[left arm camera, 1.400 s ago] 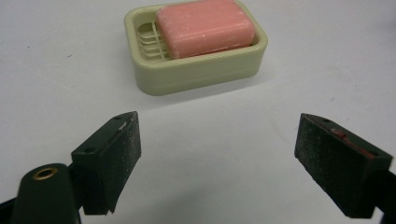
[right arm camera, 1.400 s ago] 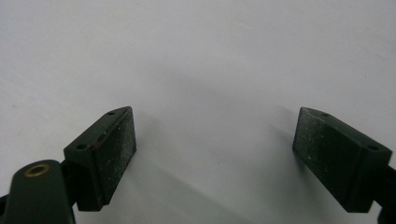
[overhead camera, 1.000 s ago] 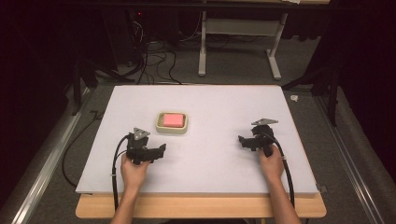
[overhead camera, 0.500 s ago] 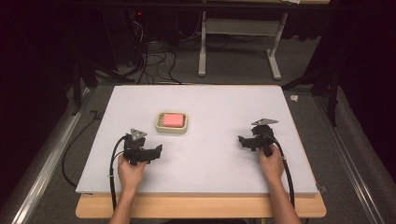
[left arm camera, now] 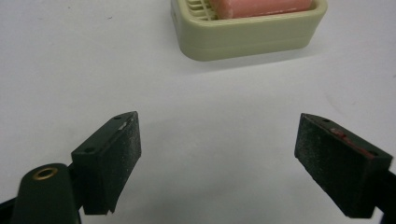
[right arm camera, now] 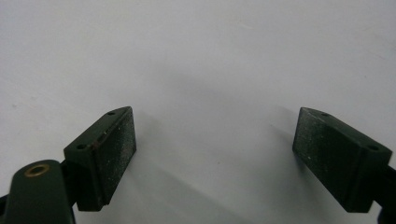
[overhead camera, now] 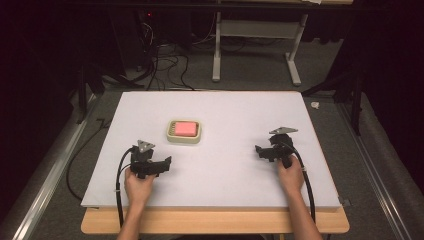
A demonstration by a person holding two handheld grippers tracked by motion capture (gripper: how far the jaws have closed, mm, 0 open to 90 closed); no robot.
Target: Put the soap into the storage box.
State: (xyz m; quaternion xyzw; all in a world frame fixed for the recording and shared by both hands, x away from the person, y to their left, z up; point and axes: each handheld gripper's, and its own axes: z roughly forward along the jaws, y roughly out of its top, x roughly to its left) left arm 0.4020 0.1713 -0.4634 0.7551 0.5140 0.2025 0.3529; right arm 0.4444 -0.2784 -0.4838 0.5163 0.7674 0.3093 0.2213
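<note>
A white table [overhead camera: 225, 165] with a wooden front edge stands on grey carpet, cables and a metal frame in the dark upper part of the high view. A cream soap dish [overhead camera: 184, 131] holding a pink bar [overhead camera: 184, 129], probably soap, sits left of centre. The left gripper [overhead camera: 167, 164], jaws wide apart, lies below it, well apart. The right gripper [overhead camera: 259, 150], equally spread, rests at right.

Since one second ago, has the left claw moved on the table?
Yes, slightly. The left claw has drawn back toward the table's near edge, away from the soap dish, which has not shifted.
</note>
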